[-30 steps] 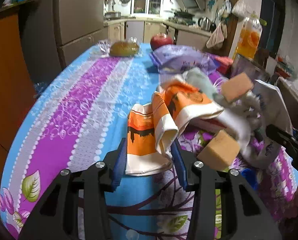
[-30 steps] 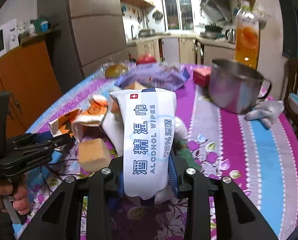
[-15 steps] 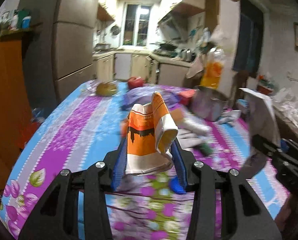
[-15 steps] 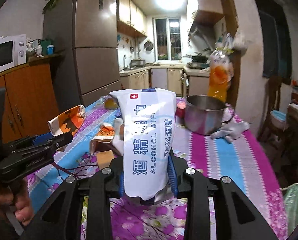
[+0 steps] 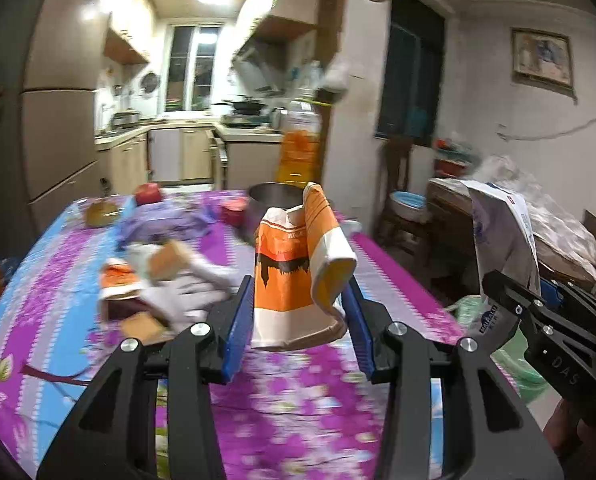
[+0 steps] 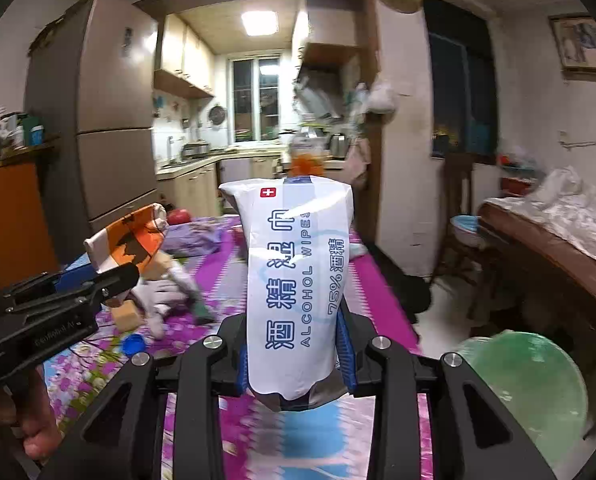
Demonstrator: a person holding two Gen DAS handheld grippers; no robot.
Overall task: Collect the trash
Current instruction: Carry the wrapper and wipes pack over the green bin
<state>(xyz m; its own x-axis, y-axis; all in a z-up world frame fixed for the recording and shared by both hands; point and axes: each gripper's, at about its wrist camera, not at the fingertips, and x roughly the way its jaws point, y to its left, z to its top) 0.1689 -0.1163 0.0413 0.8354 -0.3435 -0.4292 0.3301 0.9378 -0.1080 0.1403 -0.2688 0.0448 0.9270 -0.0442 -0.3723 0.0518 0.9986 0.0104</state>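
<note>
My left gripper is shut on a crumpled orange and white wrapper, held up above the table. The same wrapper shows at the left of the right wrist view. My right gripper is shut on a white alcohol wipes pack, which stands upright between the blue pads; the pack also shows at the right of the left wrist view. More trash lies on the table: white tissues, cardboard pieces and another orange wrapper. A green-lined bin sits low at the right, off the table's edge.
The table has a purple and blue floral cloth. At its far end stand a steel pot, an orange juice bottle, a purple bag and a red apple. A blue bottle cap lies near the front. A cluttered wooden bench is to the right.
Both grippers have risen off the table and swung to the right with their loads still gripped. The trash pile now lies farther left, and the green bin has come into view.
</note>
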